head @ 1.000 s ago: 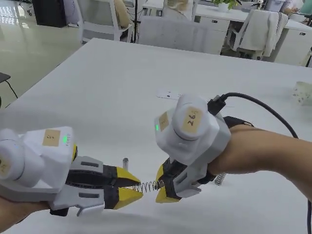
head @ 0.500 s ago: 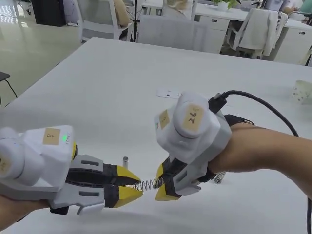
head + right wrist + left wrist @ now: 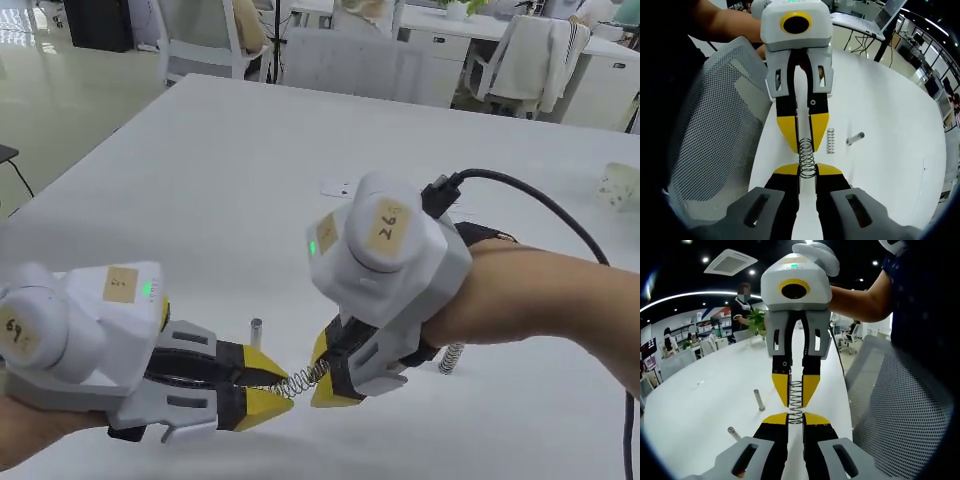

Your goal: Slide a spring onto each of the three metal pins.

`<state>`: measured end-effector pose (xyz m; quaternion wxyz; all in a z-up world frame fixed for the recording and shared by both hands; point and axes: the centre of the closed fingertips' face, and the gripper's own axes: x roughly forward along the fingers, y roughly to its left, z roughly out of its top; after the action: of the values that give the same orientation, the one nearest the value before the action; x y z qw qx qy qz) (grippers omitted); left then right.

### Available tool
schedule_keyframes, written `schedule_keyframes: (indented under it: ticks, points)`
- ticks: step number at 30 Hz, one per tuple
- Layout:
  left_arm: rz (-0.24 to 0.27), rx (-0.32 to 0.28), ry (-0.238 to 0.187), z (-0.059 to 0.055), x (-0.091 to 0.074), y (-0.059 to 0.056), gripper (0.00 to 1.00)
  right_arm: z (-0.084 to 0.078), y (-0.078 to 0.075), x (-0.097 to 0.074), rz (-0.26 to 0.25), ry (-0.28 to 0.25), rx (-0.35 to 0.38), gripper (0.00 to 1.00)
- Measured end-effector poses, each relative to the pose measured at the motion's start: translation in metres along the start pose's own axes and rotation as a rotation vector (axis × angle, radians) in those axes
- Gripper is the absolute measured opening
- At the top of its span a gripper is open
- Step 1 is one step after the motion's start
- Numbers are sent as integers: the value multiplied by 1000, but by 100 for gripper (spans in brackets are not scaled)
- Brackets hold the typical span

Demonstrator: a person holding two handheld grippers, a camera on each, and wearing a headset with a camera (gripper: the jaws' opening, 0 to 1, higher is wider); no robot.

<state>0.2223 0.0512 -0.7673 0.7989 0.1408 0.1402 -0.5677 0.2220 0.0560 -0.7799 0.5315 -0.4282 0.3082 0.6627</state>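
Over the near part of the white bench (image 3: 250,180) the two grippers meet tip to tip with a spring (image 3: 300,378) stretched between them. The left gripper (image 3: 265,387) comes in from the near left and is clenched on the left end of the spring. The right gripper (image 3: 322,377) angles down from the right, a black cable (image 3: 540,195) trailing from its back, and is clenched on the right end. In the left gripper view, that gripper's own yellow tips (image 3: 796,418) close around the spring (image 3: 796,400) at the bottom, while the right gripper (image 3: 796,390) reaches down from above with its tips pinching the other end. The right gripper view shows the same hold from the other side: its own tips (image 3: 807,171) are shut on the spring (image 3: 806,156) and the left gripper (image 3: 804,136) grips it from the top. The spring hangs clear of the bench and sits on no pin. Just beyond it in the head view an upright pin (image 3: 256,333) stands bare on the bench, apart from both grippers; the left gripper view shows it (image 3: 759,400) with a second pin (image 3: 734,432) near it, also bare. A loose spring (image 3: 452,357) lies on the bench to the right, under the person's forearm. In the right gripper view a further spring (image 3: 830,141) lies flat just beside a short pin (image 3: 855,137); whether it is the same loose one cannot be told. A grey mesh chair back (image 3: 715,125) stands at the near edge.
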Motion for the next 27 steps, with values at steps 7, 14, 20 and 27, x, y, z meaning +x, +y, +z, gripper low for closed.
schedule_keyframes:
  ticks: [7,14,20,27]
  points:
    - [-18,8,7,-1,4,-1,2,10,3,-2,7,-13,-16,9]
    - [-31,8,9,-1,8,-2,2,10,5,-1,13,-4,-23,9]
    - [-35,4,11,-2,9,-3,2,10,6,-1,15,9,-25,9]
    - [-32,-7,6,-1,10,-2,2,9,5,-2,15,14,-19,9]
